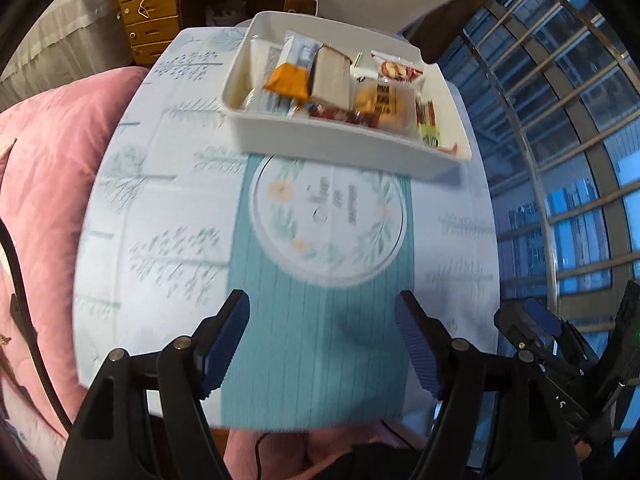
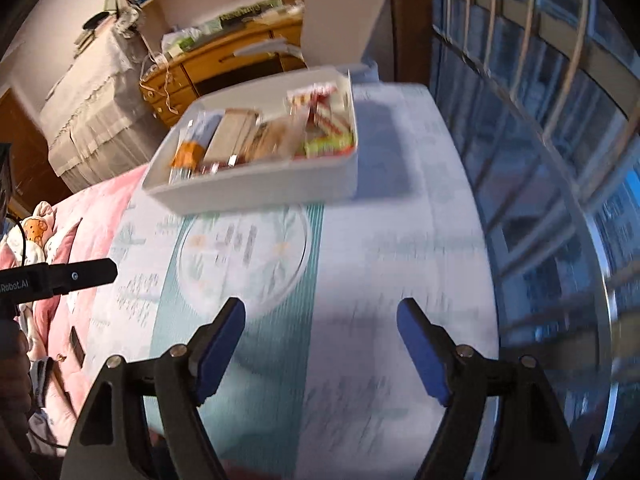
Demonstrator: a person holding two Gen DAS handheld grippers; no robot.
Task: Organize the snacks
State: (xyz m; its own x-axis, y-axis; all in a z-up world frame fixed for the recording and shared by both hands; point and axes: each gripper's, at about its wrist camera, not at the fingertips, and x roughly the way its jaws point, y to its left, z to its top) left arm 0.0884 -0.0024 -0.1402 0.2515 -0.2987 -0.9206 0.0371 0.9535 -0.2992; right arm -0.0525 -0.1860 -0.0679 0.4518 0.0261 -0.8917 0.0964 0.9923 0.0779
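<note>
From the left wrist view, the left tool (image 1: 322,344) hangs with its blue pads apart and nothing between them, over the teal strip of the patterned desk (image 1: 160,248). The white tray (image 1: 344,148) sits at the desk's far end, filled with snacks (image 1: 332,80): an orange packet, a tan box, wrapped biscuits. A pink quilt (image 1: 52,152) lies to the left.

From the right wrist view, blurred, the right tool (image 2: 320,344) also gapes empty above the desk (image 2: 400,280). The tray (image 2: 256,188) of snacks (image 2: 240,140) stands farther on, left of centre.
</note>
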